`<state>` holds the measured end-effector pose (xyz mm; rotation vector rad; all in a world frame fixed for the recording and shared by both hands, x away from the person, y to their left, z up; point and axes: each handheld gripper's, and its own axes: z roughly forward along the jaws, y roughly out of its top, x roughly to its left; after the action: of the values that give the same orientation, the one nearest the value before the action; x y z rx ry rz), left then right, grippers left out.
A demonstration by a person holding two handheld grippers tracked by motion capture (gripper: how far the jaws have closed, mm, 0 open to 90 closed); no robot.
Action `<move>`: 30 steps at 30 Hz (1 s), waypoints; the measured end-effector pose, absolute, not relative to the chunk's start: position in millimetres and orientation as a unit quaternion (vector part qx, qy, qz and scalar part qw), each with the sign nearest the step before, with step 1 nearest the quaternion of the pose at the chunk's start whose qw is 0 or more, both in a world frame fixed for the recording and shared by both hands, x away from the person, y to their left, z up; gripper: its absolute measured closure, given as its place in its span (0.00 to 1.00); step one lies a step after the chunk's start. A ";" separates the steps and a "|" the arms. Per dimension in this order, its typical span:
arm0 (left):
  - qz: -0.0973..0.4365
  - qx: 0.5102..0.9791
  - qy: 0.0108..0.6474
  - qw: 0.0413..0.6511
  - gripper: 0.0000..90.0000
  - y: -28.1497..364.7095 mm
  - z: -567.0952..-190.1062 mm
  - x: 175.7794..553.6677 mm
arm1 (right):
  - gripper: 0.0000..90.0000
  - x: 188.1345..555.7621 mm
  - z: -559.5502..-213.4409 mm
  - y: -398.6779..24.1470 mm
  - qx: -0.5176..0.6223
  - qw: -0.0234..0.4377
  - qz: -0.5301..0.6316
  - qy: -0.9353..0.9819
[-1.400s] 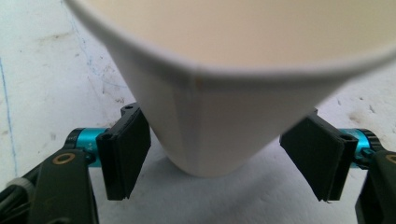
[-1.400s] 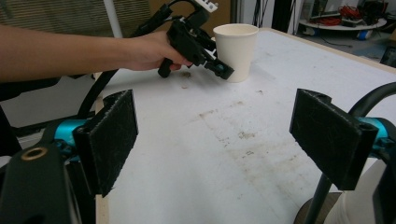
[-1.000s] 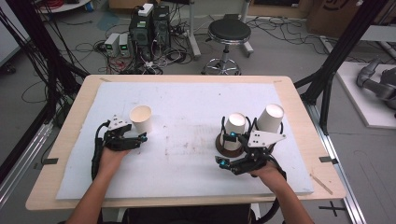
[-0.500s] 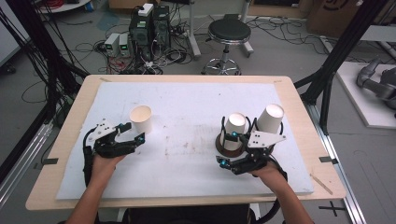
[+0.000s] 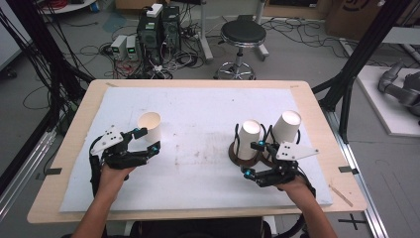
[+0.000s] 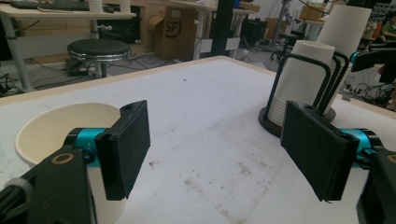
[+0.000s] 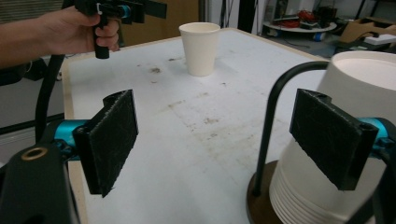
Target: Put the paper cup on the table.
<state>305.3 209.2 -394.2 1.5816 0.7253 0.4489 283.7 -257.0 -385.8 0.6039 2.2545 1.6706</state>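
A single paper cup [image 5: 150,126] stands upright and open-mouthed on the white mat [image 5: 198,109], left of centre in the high view; its inside looks empty in the left gripper view. At the right of that view a black wire cup holder [image 5: 246,151] on a round dark base carries a stack of cups [image 5: 250,139] set mouth down, and a second stack [image 5: 287,126] leans beside it, toward the right edge of the mat.

The left gripper [image 5: 143,141] sits at the lower left of the high view, just beside the single cup, its jaws spread with nothing between them; in the left gripper view one pad overlaps the cup's rim at the lower left, and I cannot tell whether it touches. The right gripper [image 5: 252,158] is at the lower right, close in front of the holder, jaws also spread and pinching nothing. In the right gripper view the right pad covers part of the near stack, and the stack's rim is cut off at the frame's right edge.

The holder's second base is mostly hidden behind the right gripper in the high view. The mat's middle, between cup and holder, lies open, marked with brown stains. The wooden table [image 5: 317,114] shows as a narrow border around the mat.
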 end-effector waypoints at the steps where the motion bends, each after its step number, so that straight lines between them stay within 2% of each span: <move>1: 0.196 0.688 0.315 0.624 0.27 208.9 -393.5 304.7 | 0.17 282.5 -385.2 -259.1 0.210 0.136 0.577 0.778; 18: 0.197 0.681 0.310 0.634 0.27 212.1 -393.4 298.7 | 0.17 266.5 -385.3 -288.5 0.245 0.185 0.558 0.771; 30: 0.193 0.685 0.310 0.630 0.27 212.1 -396.2 296.7 | 0.17 267.1 -388.3 -294.7 0.259 0.189 0.559 0.764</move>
<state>296.7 212.1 -396.2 1.5685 0.7090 0.4428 267.1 -294.7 -388.3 0.7290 2.1482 1.5727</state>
